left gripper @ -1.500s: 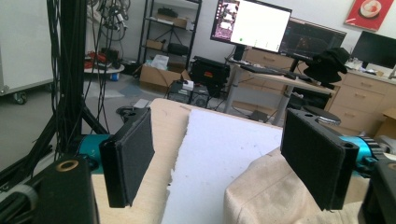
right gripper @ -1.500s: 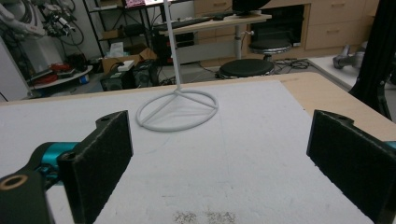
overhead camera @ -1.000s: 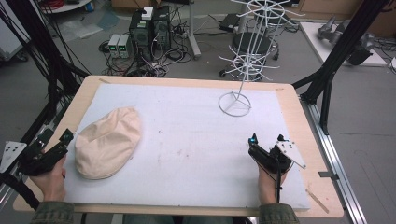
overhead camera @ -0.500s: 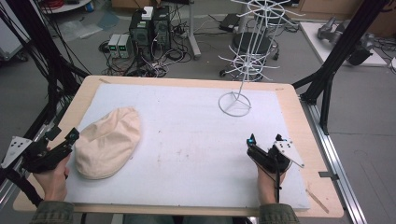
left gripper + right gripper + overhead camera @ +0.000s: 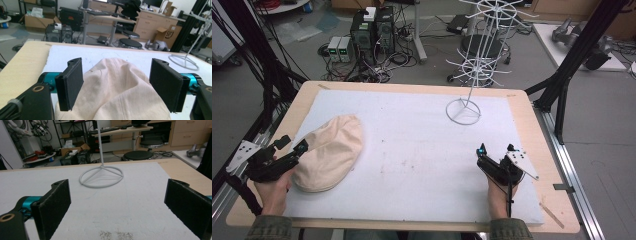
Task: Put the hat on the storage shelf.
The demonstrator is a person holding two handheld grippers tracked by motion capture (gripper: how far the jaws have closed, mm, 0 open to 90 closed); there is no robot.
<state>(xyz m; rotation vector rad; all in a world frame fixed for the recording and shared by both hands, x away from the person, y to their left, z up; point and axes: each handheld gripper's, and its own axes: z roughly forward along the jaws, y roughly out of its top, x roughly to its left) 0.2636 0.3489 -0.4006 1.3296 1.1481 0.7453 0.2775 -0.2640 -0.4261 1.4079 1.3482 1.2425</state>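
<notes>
A cream cloth cap (image 5: pixel 331 151) lies on the left side of the white mat (image 5: pixel 412 165). My left gripper (image 5: pixel 293 144) is at the cap's near-left end, open, one jaw on each side of the cloth. In the left gripper view the cap (image 5: pixel 120 90) bulges up between the two black pads (image 5: pixel 71 82) of my left gripper (image 5: pixel 117 65), with a gap at the right pad. My right gripper (image 5: pixel 496 149) rests open on the mat at the right, nothing between its jaws. In the right gripper view my right gripper (image 5: pixel 119 187) faces the white wire stand's ring base (image 5: pixel 101 177).
The white wire rack stand (image 5: pixel 463 111) rises from the mat's far right. The mat covers a wooden table (image 5: pixel 532 130) framed by black posts. Computers and cables sit on the floor beyond the far edge.
My left gripper has edged forward and to the right, closer around the cap's end. The cap and the right gripper have stayed put.
</notes>
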